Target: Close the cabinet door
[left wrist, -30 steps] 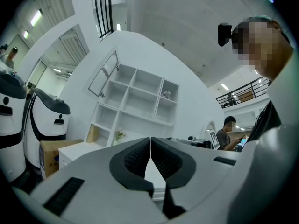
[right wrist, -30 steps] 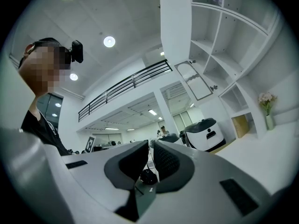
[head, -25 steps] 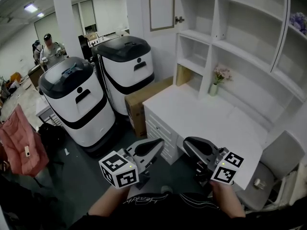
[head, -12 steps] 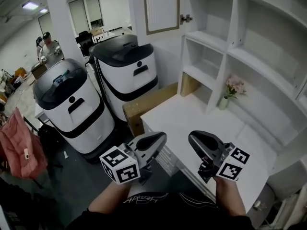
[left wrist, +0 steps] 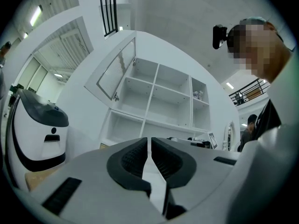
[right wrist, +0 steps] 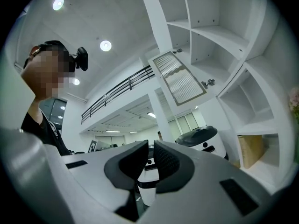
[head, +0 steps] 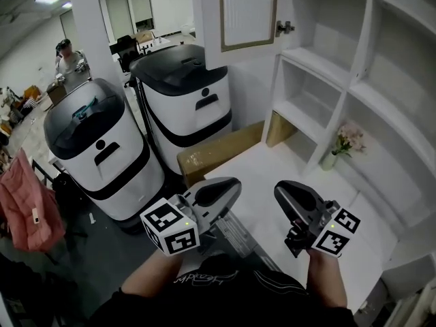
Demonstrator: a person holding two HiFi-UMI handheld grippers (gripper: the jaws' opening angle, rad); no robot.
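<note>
The cabinet door (head: 248,12) is a white frame with a ribbed pane. It stands swung open at the top of the head view, its small knob (head: 285,27) next to the white shelf unit (head: 320,60). The door also shows in the left gripper view (left wrist: 114,71) and the right gripper view (right wrist: 180,78). My left gripper (head: 221,191) (left wrist: 149,141) and right gripper (head: 293,196) (right wrist: 151,146) are held side by side well below the door, over the desk's near corner. Both are shut with nothing in them and touch nothing.
Two white-and-black bin-like machines (head: 102,142) (head: 187,87) stand left of the door, with a cardboard box (head: 218,152) behind the white desk (head: 272,169). A flower vase (head: 344,142) sits on the desk. A person (head: 68,56) stands far back left. A pink cloth (head: 24,203) hangs at the left.
Both grippers have moved forward together towards the shelf unit. The open door and its knob now appear larger and nearer. Both pairs of jaws stayed shut.
</note>
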